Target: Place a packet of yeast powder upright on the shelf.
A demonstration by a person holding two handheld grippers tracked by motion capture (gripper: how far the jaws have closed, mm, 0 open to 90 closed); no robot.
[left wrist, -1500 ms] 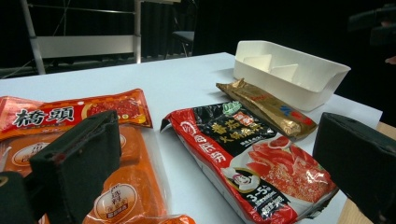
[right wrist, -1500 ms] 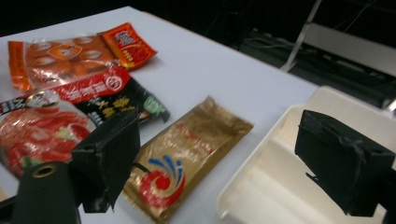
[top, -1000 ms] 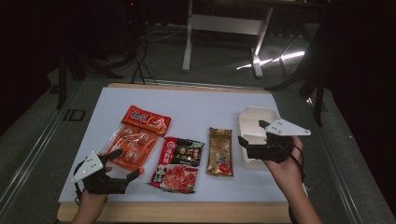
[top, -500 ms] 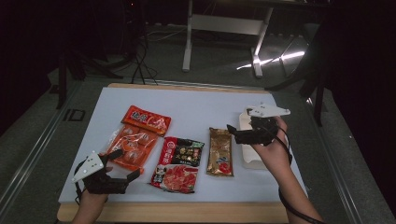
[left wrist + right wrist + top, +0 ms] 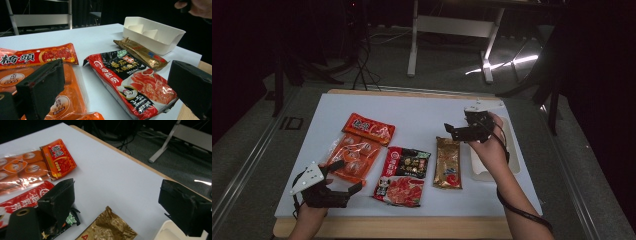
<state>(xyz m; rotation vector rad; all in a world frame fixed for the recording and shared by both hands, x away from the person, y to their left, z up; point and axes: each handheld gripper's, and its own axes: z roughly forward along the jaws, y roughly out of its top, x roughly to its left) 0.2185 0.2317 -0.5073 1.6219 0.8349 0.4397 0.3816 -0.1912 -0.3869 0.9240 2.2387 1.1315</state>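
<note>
Under your right tool (image 5: 454, 131), the crinkled gold packet (image 5: 448, 162) lies flat beside the white tray (image 5: 512, 145).

Dark, unlit room. Grey carpeted floor (image 5: 447, 75) with 1 bright streak of light (image 5: 507, 64) at right. White metal-legged bench frame (image 5: 452, 35) stands beyond the table. Black cables (image 5: 362, 65) trail across the floor at left. White-topped table with a pale wooden edge (image 5: 412, 227).

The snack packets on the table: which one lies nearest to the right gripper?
The gold-brown packet is nearest to the right gripper. It lies beside the white tray, just under the open jaws, whereas the red and orange packets lie further left.
</note>
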